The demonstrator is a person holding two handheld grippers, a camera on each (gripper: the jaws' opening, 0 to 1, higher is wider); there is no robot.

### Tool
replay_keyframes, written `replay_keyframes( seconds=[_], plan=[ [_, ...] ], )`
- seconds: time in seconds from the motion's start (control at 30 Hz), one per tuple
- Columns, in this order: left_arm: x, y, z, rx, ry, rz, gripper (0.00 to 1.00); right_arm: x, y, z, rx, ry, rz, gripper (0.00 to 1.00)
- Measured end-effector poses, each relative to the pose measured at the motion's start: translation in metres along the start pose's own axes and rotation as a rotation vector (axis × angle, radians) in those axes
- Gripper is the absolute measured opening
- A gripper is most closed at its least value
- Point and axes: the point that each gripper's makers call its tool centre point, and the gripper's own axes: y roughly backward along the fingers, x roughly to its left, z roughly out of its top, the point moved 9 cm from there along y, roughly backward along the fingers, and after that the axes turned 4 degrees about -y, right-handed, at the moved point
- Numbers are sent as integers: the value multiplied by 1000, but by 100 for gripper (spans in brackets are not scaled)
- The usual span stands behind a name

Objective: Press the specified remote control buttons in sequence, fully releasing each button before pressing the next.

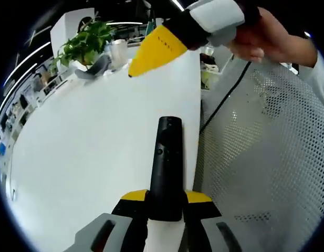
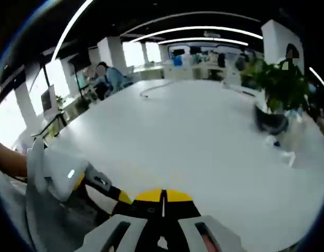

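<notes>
Left gripper jaws clamped on the black remote, held out over the white counter edge; right gripper jaws closed on nothing, its yellow tip hovering well above the remote's far end. Risk: blunt closed tip lands off-button or hits two; remote is held by its near end only, so a hard press could pivot or slip it.
</notes>
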Motion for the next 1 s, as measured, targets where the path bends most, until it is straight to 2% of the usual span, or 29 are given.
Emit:
replay_keyframes(
  seconds=[0.03,0.1,0.17,0.2,0.27,0.4,0.5,0.6,0.7,0.8,0.83,0.87,0.9,1.0],
  plan=[
    [0,0,1,11,-1,-1,24,-3,5,2,-26,-9,8,0],
    [-1,-1,2,26,-8,-3,24,-7,11,1,-28,-42,7,0],
    [0,-1,4,38,-12,-7,24,-11,16,-1,-35,-79,2,7],
    [1,-1,4,43,-15,-10,24,-14,20,-2,-75,-100,-6,10],
    [1,0,4,51,-13,-12,24,-17,25,-3,-93,-113,-21,14],
    [3,0,3,50,13,0,24,-17,30,2,-156,-73,-10,22],
    [3,0,3,47,17,4,24,-24,31,5,-159,18,-23,24],
    [5,0,3,48,25,12,24,-33,31,7,-165,35,-36,29],
    [8,1,3,55,24,14,24,-41,32,8,-206,-10,-78,41],
    [16,0,4,62,39,21,24,-44,26,5,-217,-24,-87,77],
    [18,0,4,64,40,22,24,-45,24,4,-216,-37,-90,81],
    [19,0,4,67,41,22,24,-45,25,4,-223,-36,-93,81],
    [22,0,4,72,39,23,24,-44,27,6,-243,-30,-104,80],
    [30,0,5,84,36,21,24,-44,28,10,-300,-21,-129,86]
  ],
)
